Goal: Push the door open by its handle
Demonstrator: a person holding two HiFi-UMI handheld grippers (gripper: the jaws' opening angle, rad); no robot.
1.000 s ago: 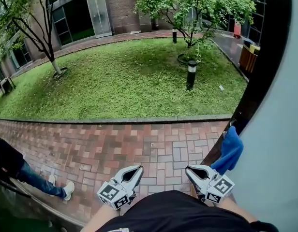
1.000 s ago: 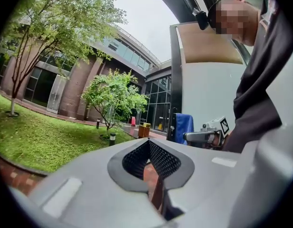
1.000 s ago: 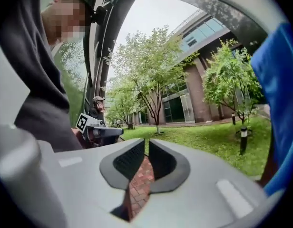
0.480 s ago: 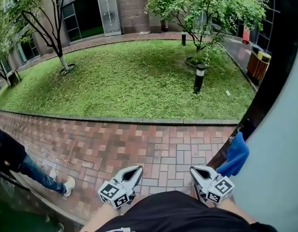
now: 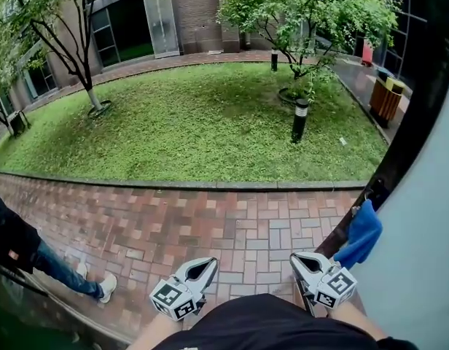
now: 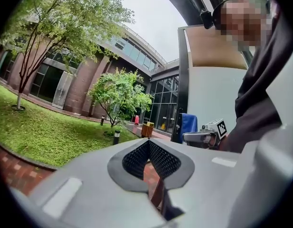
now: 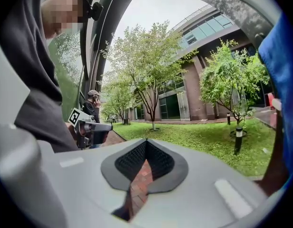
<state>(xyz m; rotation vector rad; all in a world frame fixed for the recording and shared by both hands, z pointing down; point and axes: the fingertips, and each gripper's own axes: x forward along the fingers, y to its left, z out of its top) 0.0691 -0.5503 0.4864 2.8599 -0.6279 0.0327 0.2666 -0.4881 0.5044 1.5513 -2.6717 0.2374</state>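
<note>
The white door [image 5: 421,239] stands swung outward at the right, its dark edge [image 5: 396,148] running up the frame. A blue cloth [image 5: 363,233] hangs over the place of the handle, and the handle itself is hidden. My right gripper [image 5: 297,257] is shut and empty, low in the head view, just left of the cloth and apart from it. My left gripper [image 5: 208,263] is also shut and empty, over the brick path. The left gripper view shows its own joined tips [image 6: 147,142], the right gripper [image 6: 204,137], the cloth [image 6: 188,126] and the door [image 6: 210,96].
A red brick path [image 5: 224,221] lies below me, edged by a kerb and a lawn [image 5: 195,122]. A bollard lamp [image 5: 299,120], trees and a wooden bin [image 5: 385,98] stand beyond. A person [image 5: 24,252] in jeans is at the left edge; another person [image 7: 92,106] stands further off.
Both grippers sit slightly lower in the head view. The door edge and blue cloth have slid a little to the right. The person at the left has shifted.
</note>
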